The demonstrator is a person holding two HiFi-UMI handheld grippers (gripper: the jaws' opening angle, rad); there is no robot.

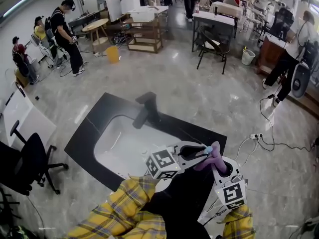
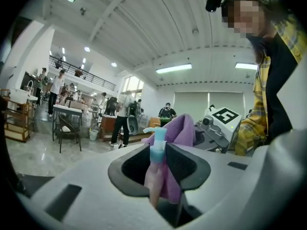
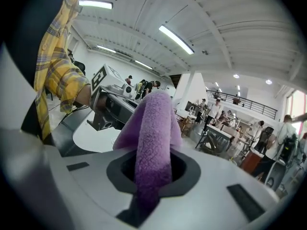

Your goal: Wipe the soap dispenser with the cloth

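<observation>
Yellow plaid sleeves are reaching over the black counter's near right corner, beside the white basin. Left gripper is grasping the soap dispenser between its jaws. Right gripper is clenching the purple cloth, which is pressing against the dispenser's side.
</observation>
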